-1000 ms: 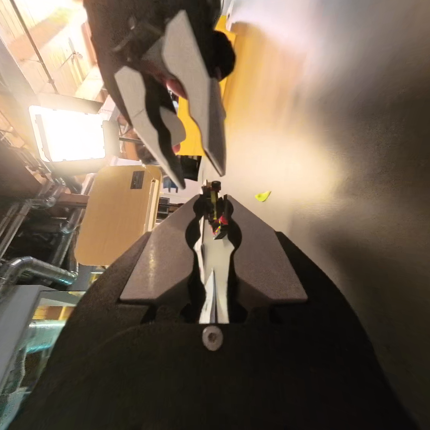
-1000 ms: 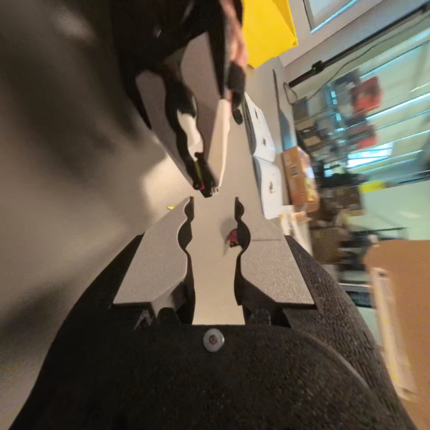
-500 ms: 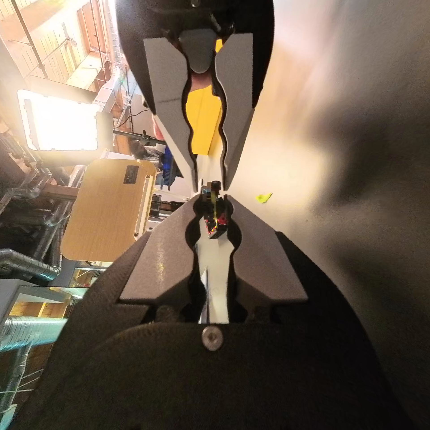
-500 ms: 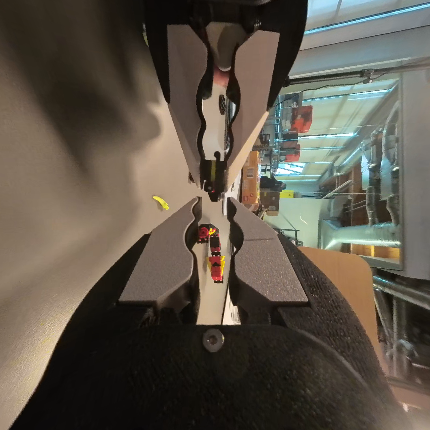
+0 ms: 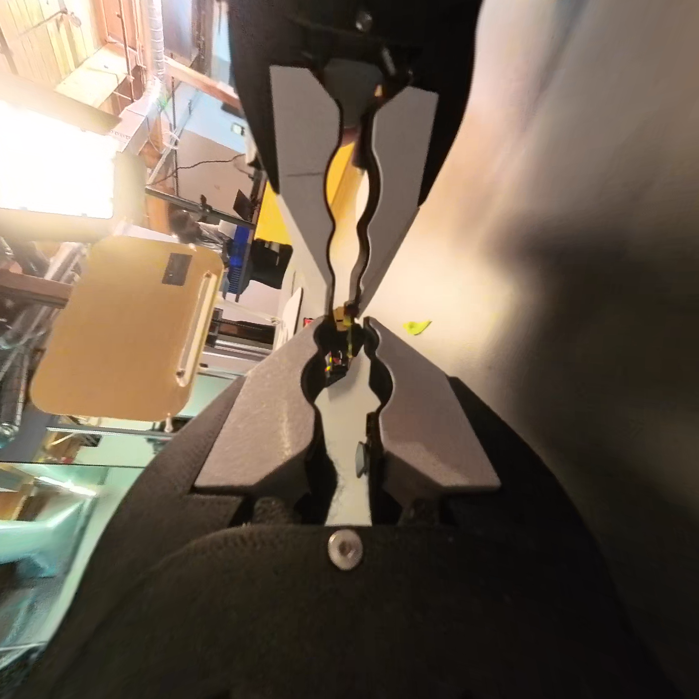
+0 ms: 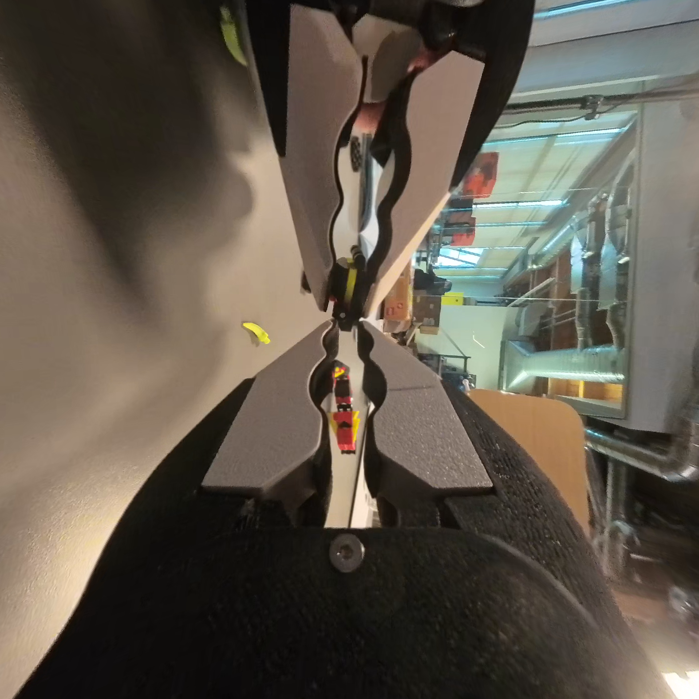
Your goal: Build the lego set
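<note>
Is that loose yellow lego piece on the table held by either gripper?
No, the loose yellow piece lies alone on the grey table, left of both grippers' fingertips and clear of them.

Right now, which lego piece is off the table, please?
The black-and-yellow piece in the left hand-held gripper; the red model and yellow sliver lie on it.

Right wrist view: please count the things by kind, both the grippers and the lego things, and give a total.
Grippers: 2, the left gripper and the right gripper
Black and yellow part, in the left gripper: 1
Loose yellow piece: 1
Red model: 1
Total: 5
</note>
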Action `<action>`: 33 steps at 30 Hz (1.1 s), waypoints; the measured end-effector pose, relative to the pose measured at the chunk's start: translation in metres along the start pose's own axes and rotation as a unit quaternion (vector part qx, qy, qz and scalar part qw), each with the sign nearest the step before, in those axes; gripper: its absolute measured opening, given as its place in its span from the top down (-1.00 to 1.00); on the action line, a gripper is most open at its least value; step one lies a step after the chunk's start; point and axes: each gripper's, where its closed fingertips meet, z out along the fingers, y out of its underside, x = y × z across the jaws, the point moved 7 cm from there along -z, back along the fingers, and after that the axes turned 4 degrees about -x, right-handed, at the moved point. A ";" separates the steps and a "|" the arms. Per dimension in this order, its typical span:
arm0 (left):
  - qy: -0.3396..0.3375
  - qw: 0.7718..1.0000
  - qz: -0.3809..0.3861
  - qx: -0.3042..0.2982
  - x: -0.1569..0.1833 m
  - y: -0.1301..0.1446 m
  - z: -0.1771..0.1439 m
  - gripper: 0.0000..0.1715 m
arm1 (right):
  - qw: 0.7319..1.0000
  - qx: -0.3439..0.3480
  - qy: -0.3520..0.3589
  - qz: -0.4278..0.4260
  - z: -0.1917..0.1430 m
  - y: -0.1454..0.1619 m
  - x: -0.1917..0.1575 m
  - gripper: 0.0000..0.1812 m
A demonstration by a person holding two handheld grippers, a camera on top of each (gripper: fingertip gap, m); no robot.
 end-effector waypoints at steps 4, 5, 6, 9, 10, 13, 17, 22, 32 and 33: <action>0.007 1.000 -0.018 0.007 -0.002 0.001 0.000 0.83 | 1.000 -0.001 0.007 -0.007 0.000 0.000 -0.001 0.93; 0.009 1.000 -0.010 0.005 0.000 0.000 0.000 0.83 | 1.000 -0.001 0.004 -0.014 0.000 0.000 -0.002 0.93; 0.012 1.000 -0.004 0.004 0.001 0.000 0.001 0.82 | 1.000 -0.001 0.001 -0.019 0.000 0.001 -0.003 0.94; 0.016 1.000 0.002 0.000 0.002 0.001 0.001 0.82 | 1.000 0.000 0.001 -0.021 0.000 0.001 -0.005 0.93; 0.016 1.000 0.002 -0.001 0.002 0.002 0.001 0.82 | 1.000 0.002 0.002 -0.011 0.001 0.001 -0.006 0.93; 0.007 1.000 0.002 0.000 0.000 0.003 0.001 0.82 | 0.998 0.019 0.004 0.052 0.001 0.003 -0.005 0.89; -0.001 1.000 -0.007 0.002 -0.003 0.005 -0.001 0.82 | 0.989 0.031 -0.026 0.142 0.001 0.010 -0.004 0.68; -0.004 1.000 0.002 0.000 -0.003 0.009 -0.003 0.82 | 0.966 0.064 -0.075 0.240 -0.001 0.024 -0.005 0.67; -0.012 0.999 0.024 0.032 -0.003 0.008 -0.013 0.83 | 0.907 0.173 -0.131 0.360 -0.007 0.026 0.017 0.60; -0.003 0.999 -0.014 0.047 -0.007 0.008 -0.015 0.82 | 0.925 0.158 -0.118 0.326 -0.005 0.024 0.016 0.58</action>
